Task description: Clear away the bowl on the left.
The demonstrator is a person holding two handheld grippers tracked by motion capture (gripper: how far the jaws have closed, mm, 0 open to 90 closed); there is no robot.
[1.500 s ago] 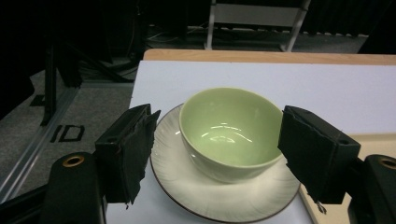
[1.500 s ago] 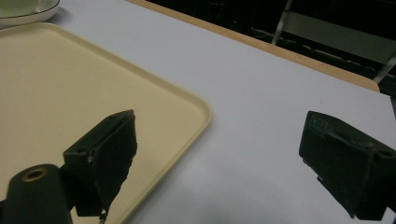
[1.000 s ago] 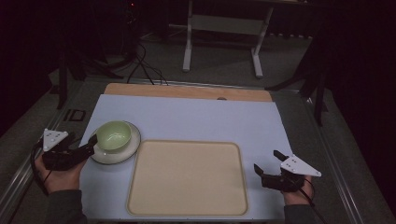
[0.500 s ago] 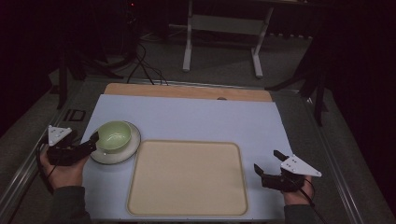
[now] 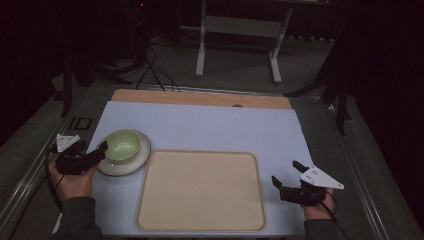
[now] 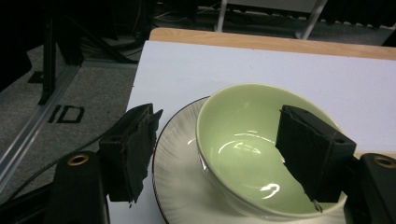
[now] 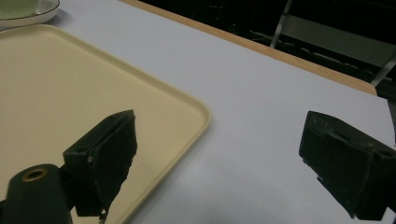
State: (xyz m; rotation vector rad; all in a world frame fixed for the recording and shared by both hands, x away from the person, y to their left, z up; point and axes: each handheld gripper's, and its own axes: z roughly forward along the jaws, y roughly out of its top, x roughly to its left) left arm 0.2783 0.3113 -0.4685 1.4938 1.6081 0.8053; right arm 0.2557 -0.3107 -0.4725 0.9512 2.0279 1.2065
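The left gripper [image 6: 215,154] has its jaws spread wide at the near left side of the green bowl [image 6: 261,149], one jaw outside the plate's rim and the other inside the bowl, so the bowl's near wall and the plate edge lie between them; nothing is pinched yet, and this looks like a lineup for gripping the bowl's rim. The bowl sits upright on a white plate [image 6: 177,163] with a thin dark edge, on the left of the table, just beside the far left corner of the tan tray [image 5: 202,190]. The right gripper [image 7: 233,168] also stands spread, holding nothing, low over the bare mat just right of the tray's right edge, probably waiting its turn. The tray is empty and lies at the near middle, a likely place to put things. A pale blue mat [image 5: 210,125] covers a wooden tabletop [image 5: 200,97]. Beyond it the room is dark, with grey carpet, loose cables and a white stand [image 5: 237,45].
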